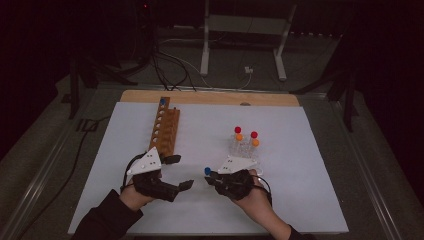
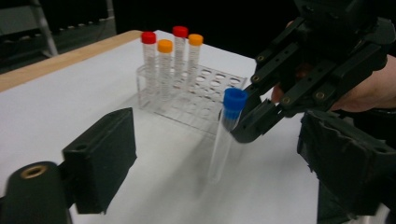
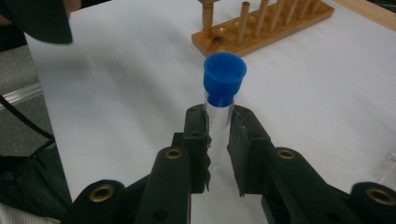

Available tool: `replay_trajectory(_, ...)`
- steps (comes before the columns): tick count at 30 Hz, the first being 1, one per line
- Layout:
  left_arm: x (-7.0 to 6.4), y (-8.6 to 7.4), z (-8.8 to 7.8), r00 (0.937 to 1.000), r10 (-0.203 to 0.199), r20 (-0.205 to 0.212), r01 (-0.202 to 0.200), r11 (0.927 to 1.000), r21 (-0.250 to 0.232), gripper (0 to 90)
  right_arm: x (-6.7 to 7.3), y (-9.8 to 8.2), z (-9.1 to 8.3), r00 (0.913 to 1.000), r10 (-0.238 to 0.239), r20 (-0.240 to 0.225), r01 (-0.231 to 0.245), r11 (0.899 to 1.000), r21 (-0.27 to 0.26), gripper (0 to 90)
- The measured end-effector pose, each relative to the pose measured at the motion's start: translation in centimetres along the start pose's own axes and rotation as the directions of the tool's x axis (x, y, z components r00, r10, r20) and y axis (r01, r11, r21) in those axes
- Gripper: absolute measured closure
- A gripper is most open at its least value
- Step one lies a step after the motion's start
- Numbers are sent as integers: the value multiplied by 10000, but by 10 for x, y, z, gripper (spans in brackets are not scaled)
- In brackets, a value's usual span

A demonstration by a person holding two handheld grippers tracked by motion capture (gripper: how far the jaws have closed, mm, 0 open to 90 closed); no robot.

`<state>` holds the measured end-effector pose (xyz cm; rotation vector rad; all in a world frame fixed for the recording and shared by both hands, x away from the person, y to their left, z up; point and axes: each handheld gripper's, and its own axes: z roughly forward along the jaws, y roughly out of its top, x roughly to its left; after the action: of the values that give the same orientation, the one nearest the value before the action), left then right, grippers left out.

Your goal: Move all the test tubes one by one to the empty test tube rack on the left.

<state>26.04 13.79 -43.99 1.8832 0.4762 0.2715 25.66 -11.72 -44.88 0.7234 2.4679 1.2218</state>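
One blue-capped tube already stands in the wooden rack [image 1: 165,127] at 10 o'clock, four wait in the clear rack [image 1: 243,147], and the right gripper [image 1: 210,176] clamps another tube [image 2: 227,135] toward the open, empty left gripper [image 1: 180,172].

Blue-capped tube [image 3: 219,100]: clear body, solid blue cap, sitting between the matte black pads of the right gripper [image 3: 218,140]; left gripper [image 1: 184,172] also black with brass-coloured screw inserts, and both carry a white three-cornered plate with small dark dots. Clear rack [image 2: 205,95] is transparent plastic holding four clear tubes, two red caps [image 2: 148,38] and two orange caps [image 2: 165,45]. Wooden rack [image 1: 164,131] is plain orange-brown with one blue cap at its far end, on a pale bluish-white mat [image 1: 300,170] over a light wood tabletop [image 1: 210,97].
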Motion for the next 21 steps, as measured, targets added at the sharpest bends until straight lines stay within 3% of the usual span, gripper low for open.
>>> replay_trajectory(3,-3,0,6,10000,-17,96,16,9999,107,167,3,0,2,9999,-98,-62,99,9999,63,776)
replay_trajectory(8,-7,1,17,9999,54,129,-57,9998,213,261,3,-1,3,9999,-145,-82,146,9998,112,776)
replay_trajectory(13,-11,2,27,9995,224,238,-231,9993,293,404,6,0,4,9997,-219,-117,221,9996,157,776)
replay_trajectory(14,-12,2,28,9993,251,288,-259,9992,288,470,6,0,4,9996,-242,-117,244,9996,149,776)
replay_trajectory(21,-14,4,37,9982,405,434,-422,9984,384,623,8,0,4,9996,-255,-156,257,9996,127,776)
